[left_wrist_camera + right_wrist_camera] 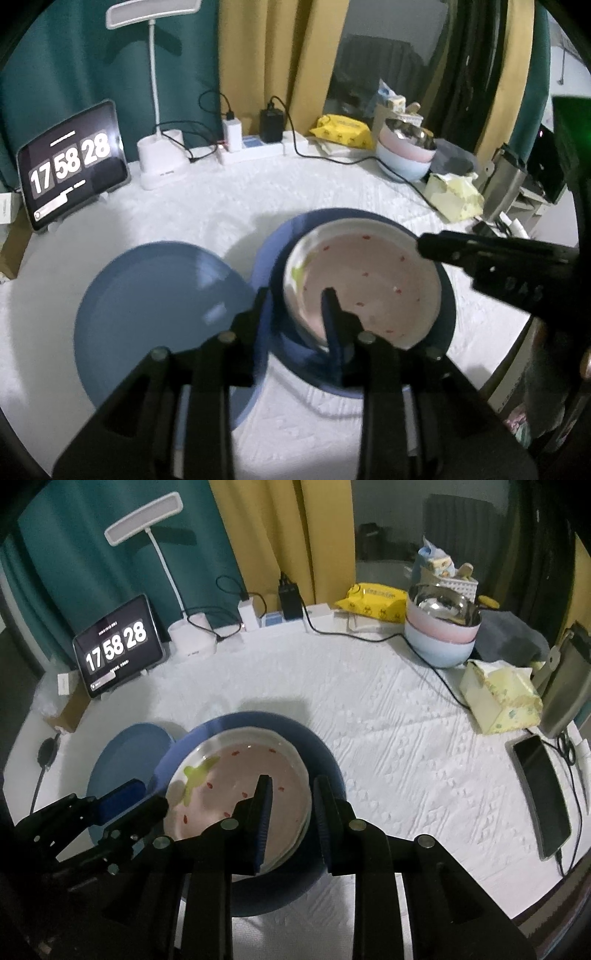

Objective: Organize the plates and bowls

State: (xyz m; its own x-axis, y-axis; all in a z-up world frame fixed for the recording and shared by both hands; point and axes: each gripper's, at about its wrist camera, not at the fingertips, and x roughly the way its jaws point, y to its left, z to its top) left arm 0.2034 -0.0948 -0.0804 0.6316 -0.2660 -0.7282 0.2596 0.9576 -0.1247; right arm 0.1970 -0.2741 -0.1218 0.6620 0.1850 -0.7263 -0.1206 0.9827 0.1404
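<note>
A white plate with a pink centre and red specks lies on a dark blue plate. A lighter blue plate lies just to their left. My left gripper is open, its jaws straddling the near-left rim of the pink plate, one finger inside and one outside. My right gripper is open, its jaws straddling the plate's right rim. Neither jaw has closed on the rim. The right gripper also shows in the left wrist view.
Stacked pink and pale blue bowls with a steel bowl on top stand at the back right. A tablet clock, a desk lamp, a power strip, a yellow pack, a tissue box and a phone ring the white table.
</note>
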